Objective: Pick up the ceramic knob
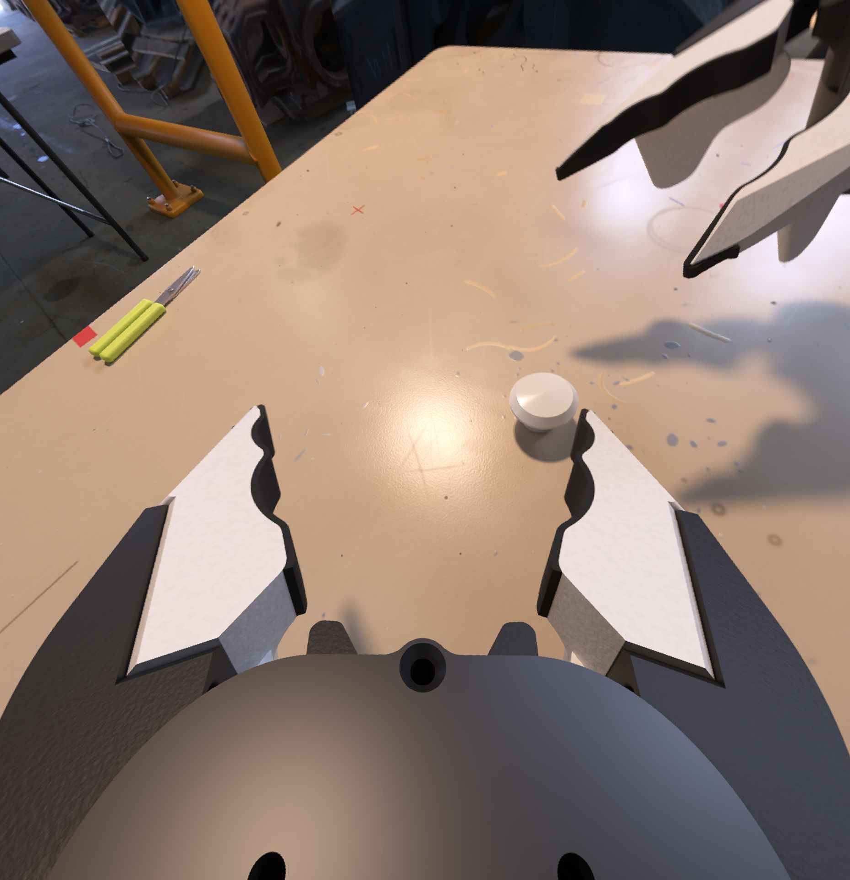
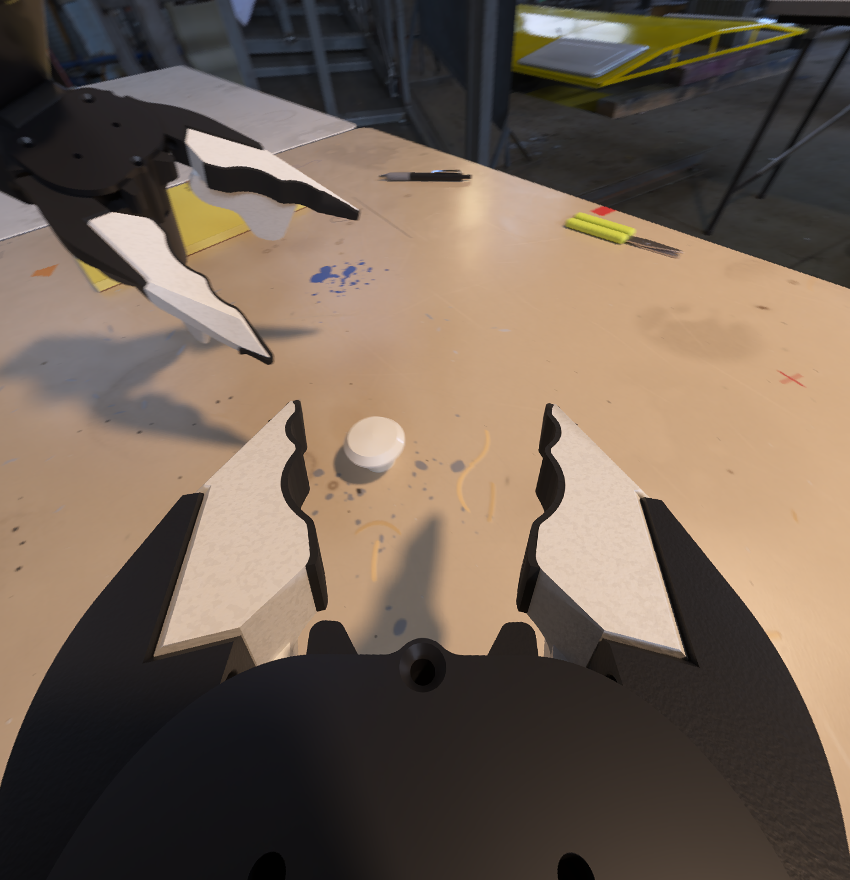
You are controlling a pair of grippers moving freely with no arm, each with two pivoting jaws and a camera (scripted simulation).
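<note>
A: How does the right hand-held gripper (image 2: 423, 405) sit?

B: Tilted down toward the surface (image 2: 604, 381), its two fingers spread wide and holding nothing. The ceramic knob (image 2: 375, 443) stands on the surface between the fingertips, nearer the left-hand one, touching neither.

A: And the left hand-held gripper (image 1: 423, 409)?

B: Also pitched down, fingers apart and empty. From it the ceramic knob (image 1: 543, 401) lies just past the right-hand fingertip, a little inside it; whether they touch I cannot tell.

A: Room to move?

B: Bare surface between and ahead of both sets of fingers. Beyond the right hand-held gripper's tips, far right, the surface edge runs diagonally; yellow-handled scissors (image 2: 613, 231) lie near it, beside a red patch (image 2: 603, 210). The left hand-held gripper (image 2: 313, 285) hangs ahead-left of the right one, above the surface.

A: Anything one view has alone?

B: The right wrist view shows a black pen (image 2: 425, 176) far ahead, a blue splatter (image 2: 339, 276), a yellow sheet (image 2: 208, 224) behind the other tool. The left wrist view shows an orange metal frame (image 1: 175, 128) off the surface's left edge, the same scissors (image 1: 137, 316) far left, and the right hand-held gripper (image 1: 623, 221) up at upper right.
</note>
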